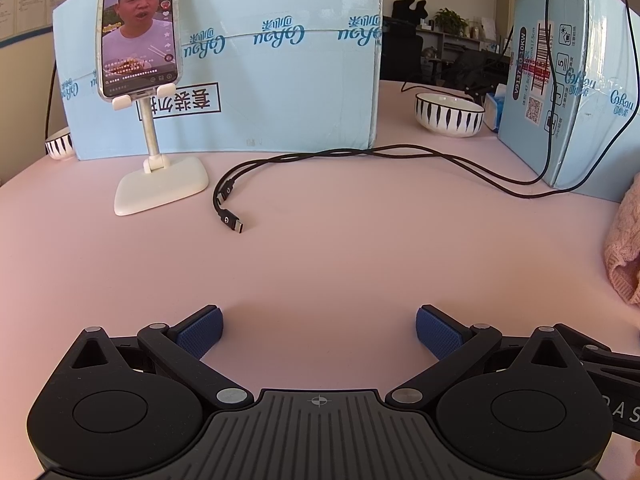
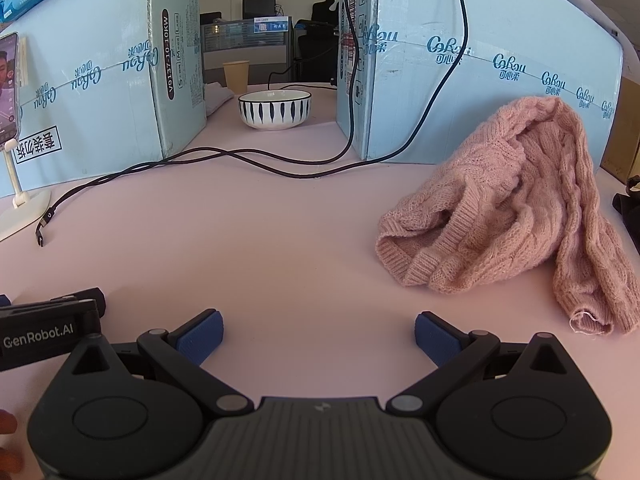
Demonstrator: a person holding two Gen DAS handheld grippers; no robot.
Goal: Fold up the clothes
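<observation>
A pink cable-knit sweater point(image 2: 520, 204) lies crumpled in a heap on the pink table, to the right in the right wrist view; its edge shows at the far right of the left wrist view point(image 1: 626, 248). My right gripper point(image 2: 319, 338) is open and empty, low over the table, left of and nearer than the sweater. My left gripper point(image 1: 319, 332) is open and empty over bare table, well left of the sweater. Part of the left gripper shows at the left edge of the right wrist view point(image 2: 48, 328).
A phone on a white stand point(image 1: 160, 184) stands at the left. Black cables point(image 1: 360, 156) run across the table. Light blue cartons point(image 1: 260, 60) point(image 2: 480, 60) wall the back. A striped bowl point(image 2: 275, 109) sits between them; another bowl point(image 1: 58, 144) is at far left.
</observation>
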